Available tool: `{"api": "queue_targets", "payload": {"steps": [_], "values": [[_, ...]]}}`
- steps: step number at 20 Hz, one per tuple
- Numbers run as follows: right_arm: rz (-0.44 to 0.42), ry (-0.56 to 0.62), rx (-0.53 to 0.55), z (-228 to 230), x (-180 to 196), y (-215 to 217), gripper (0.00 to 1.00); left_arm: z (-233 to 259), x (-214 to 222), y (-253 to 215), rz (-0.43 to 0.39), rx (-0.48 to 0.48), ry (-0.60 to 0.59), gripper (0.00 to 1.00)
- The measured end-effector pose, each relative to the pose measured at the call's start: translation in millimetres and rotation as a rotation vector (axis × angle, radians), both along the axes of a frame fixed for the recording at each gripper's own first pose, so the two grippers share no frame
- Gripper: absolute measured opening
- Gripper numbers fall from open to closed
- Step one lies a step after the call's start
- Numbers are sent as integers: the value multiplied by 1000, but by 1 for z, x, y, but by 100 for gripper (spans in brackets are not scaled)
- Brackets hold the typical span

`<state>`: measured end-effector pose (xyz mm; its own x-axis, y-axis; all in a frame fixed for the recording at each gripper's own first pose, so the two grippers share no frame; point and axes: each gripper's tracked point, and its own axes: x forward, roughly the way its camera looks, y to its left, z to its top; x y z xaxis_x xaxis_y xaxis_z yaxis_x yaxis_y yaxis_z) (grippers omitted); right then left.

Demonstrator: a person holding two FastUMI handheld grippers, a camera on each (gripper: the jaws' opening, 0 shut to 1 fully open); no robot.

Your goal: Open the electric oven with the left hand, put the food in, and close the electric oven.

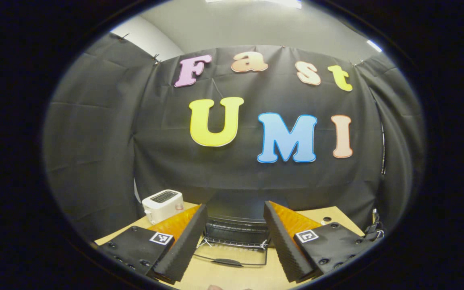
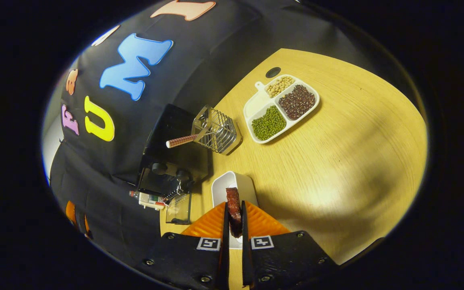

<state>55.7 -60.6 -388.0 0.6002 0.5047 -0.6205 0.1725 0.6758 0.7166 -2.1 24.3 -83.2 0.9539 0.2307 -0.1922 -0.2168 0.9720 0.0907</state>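
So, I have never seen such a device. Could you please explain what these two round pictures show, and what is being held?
A person holds a two-finger gripper in each hand, and a fisheye camera rides on each, looking along its fingers.

In the left gripper view, the left gripper is open and faces the oven, whose door lies folded down on the table. A toaster stands to its left.

In the right gripper view, the right gripper pinches a dark piece of food above a white dish. Farther off are the oven, a wire basket and a tray of beans.
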Motion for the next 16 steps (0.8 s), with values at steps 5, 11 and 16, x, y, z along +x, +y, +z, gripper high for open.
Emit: {"api": "queue_targets", "payload": {"steps": [5,11,16], "values": [[-42,-32,68,33,-1,0,13,1,9,4,-42,-23,-15,98],[-135,-99,227,102,-14,19,13,6,24,31,-121,-67,-38,99],[-235,-157,413,158,-18,62,13,1,30,74,-165,-120,-32,95]]}}
